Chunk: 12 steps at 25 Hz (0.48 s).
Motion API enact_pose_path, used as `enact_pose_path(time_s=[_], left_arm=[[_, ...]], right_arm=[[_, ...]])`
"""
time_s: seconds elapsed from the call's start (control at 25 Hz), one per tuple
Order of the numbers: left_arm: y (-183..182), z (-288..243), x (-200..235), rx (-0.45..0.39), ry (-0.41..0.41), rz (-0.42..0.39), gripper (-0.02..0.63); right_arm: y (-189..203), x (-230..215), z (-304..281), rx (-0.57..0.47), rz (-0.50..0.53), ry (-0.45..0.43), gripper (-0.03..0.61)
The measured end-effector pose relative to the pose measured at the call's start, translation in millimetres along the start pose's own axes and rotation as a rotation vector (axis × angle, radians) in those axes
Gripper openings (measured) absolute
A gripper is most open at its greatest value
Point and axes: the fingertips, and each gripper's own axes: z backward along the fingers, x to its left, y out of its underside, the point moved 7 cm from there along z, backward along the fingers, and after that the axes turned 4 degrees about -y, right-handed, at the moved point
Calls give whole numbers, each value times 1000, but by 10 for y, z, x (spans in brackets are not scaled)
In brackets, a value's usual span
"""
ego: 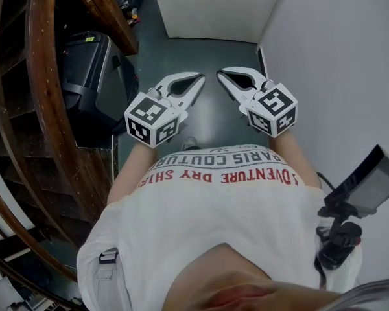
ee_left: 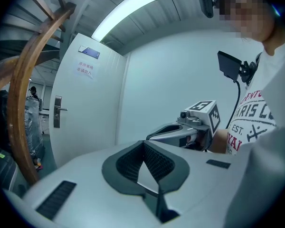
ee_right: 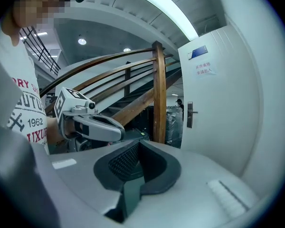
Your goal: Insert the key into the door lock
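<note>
Holding left claw (ego: 199,79), right claw (ego: 222,74) forward, closed.

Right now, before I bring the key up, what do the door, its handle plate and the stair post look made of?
Door: a smooth white painted panel with a soft, even sheen. Whether there is wood or metal underneath can't be told.
Handle plate: probably metal, a dull silver-grey plate with a slim lever.
Stair post: varnished wood, reddish-brown and slightly glossy.

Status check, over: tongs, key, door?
Left tongs shut, empty. Right tongs shut, empty. No key in view. Door lock ahead, untouched; stair rail beside it.
</note>
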Motion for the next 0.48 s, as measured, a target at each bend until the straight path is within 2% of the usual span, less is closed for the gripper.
enact_pose_path(time_s=[0.28, 0.48], left_arm=[[92, 268, 66, -12, -12, 21, 2], [43, 466, 257, -14, -1, 21, 2]], right_arm=[[25, 264, -125, 2, 7, -18, 2], [-131, 395, -352, 11, 15, -6, 2]])
